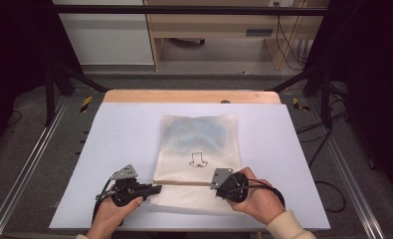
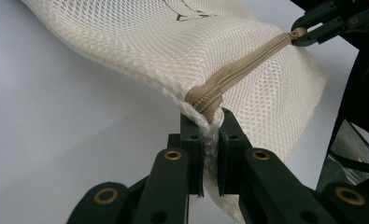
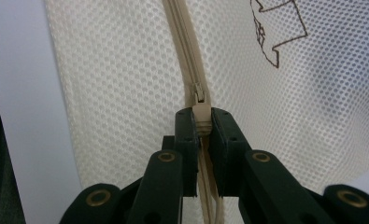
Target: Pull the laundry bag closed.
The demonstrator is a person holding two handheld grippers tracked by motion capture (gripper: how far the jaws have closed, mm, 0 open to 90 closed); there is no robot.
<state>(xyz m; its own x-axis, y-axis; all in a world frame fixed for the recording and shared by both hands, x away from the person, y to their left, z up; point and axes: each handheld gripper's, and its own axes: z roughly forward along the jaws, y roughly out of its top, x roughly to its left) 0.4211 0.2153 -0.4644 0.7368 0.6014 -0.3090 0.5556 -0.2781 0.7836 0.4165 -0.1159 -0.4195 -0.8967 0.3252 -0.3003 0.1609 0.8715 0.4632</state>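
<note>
A cream mesh bag (image 1: 199, 134) lies flat on the white table top (image 1: 114, 134), with a small dark outline drawing (image 1: 198, 159) on it. A beige zipper (image 1: 184, 182) runs across its near end. My left gripper (image 1: 159, 188) (image 2: 209, 122) is shut on the bag's fabric at the zipper's left end (image 2: 205, 98). My right gripper (image 1: 215, 183) (image 3: 202, 116) is shut on the zipper pull (image 3: 201, 114) at the zipper's right end. The left gripper view also catches the right gripper (image 2: 303, 35) at the zipper's far end. The zipper teeth (image 3: 184, 42) between the grippers look closed.
A wooden strip (image 1: 189, 95) edges the table's far side. Metal rails (image 1: 30, 164) run along the floor on both sides, with cables (image 1: 328, 189) at the right. Cabinets (image 1: 109, 40) stand beyond the table. A person's hands (image 1: 258, 201) hold both grippers at the near edge.
</note>
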